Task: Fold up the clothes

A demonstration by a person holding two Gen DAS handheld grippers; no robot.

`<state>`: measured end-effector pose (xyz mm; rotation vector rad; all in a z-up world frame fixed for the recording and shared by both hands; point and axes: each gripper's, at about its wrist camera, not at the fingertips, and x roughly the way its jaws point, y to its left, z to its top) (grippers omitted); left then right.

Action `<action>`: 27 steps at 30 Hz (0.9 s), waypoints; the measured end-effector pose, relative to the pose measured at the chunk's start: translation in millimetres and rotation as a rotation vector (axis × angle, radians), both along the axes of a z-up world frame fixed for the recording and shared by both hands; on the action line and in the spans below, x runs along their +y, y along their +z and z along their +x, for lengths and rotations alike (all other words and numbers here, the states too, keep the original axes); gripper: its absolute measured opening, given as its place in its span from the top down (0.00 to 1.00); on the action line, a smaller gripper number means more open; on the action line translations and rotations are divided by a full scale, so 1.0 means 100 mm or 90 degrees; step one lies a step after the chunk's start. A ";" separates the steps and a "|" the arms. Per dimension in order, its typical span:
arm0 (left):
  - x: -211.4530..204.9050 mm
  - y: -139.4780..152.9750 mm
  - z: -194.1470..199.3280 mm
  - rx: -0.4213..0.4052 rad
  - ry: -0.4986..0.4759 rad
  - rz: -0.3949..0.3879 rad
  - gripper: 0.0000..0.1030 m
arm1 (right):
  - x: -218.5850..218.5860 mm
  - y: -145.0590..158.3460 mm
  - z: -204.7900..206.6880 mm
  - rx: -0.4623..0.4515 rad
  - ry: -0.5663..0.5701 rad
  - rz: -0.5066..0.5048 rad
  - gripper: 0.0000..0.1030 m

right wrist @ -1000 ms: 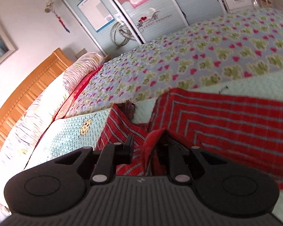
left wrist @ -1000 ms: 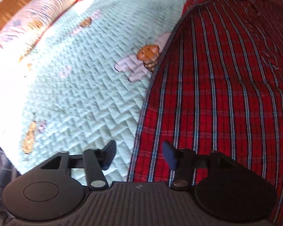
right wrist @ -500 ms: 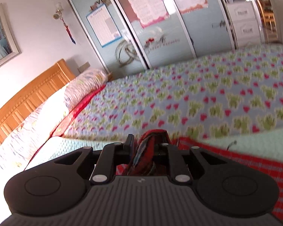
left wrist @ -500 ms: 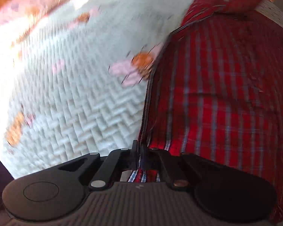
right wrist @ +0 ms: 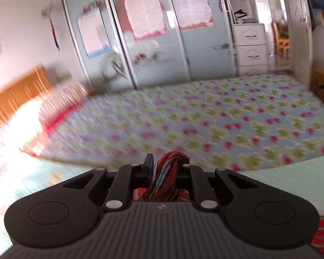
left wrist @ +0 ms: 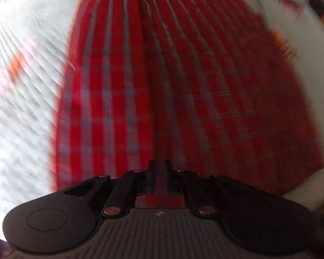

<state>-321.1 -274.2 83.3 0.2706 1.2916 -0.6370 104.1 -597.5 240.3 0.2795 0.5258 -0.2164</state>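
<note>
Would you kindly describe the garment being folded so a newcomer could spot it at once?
Start at the bed's pale quilted cover. Spread over it lies the red plaid garment, crossed by thin blue-grey stripes, with each hand-held gripper pinching a part. It is the only red checked cloth; the neighbouring floral blanket is light blue with hearts.

Left gripper [left wrist: 159, 167] now clamped on plaid shirt [left wrist: 172, 86].

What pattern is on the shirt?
The shirt is red plaid with thin blue-grey and white stripes, clearest in the left wrist view.
</note>
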 end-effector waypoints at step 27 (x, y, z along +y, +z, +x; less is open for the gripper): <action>0.55 0.07 0.98 -0.111 0.232 -0.058 0.55 | -0.02 -0.59 -0.27 0.020 -0.016 0.089 0.86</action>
